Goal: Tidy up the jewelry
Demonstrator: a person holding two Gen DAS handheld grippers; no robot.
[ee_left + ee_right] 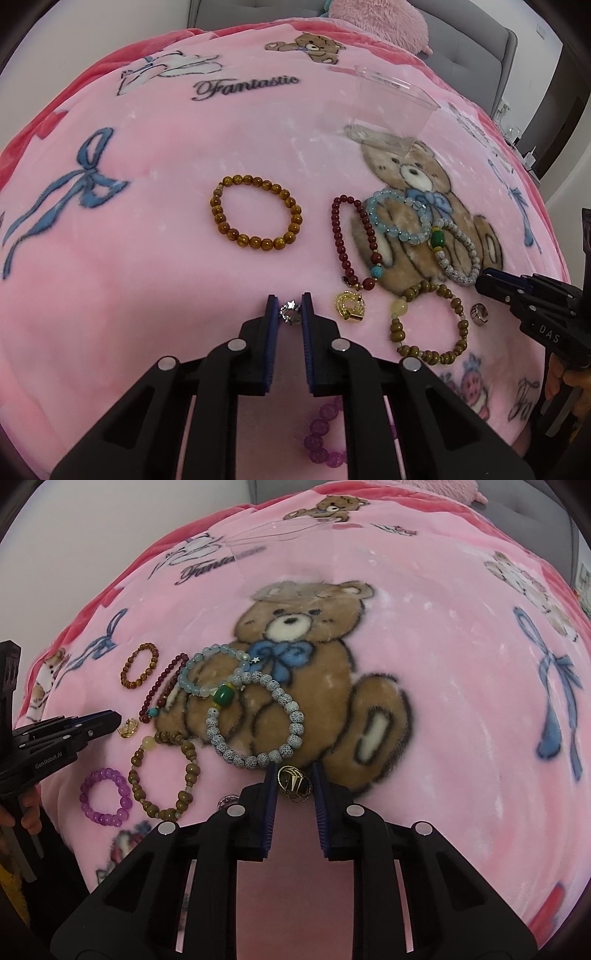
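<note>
Clear plastic, the tub (391,107) stands on the pink blanket (166,258) beyond the jewelry, apparently with nothing in it, its base over the printed bear's head. The left gripper (290,308) has its fingers narrowed on a silver ring (289,312), with a gold charm (350,304) just beside it and an amber bracelet (256,213) farther out. The right gripper (294,781) grips a gold ring (294,784) between its pads, just below the speckled white bracelet (255,722), while the purple bracelet (106,796) lies to its left.
</note>
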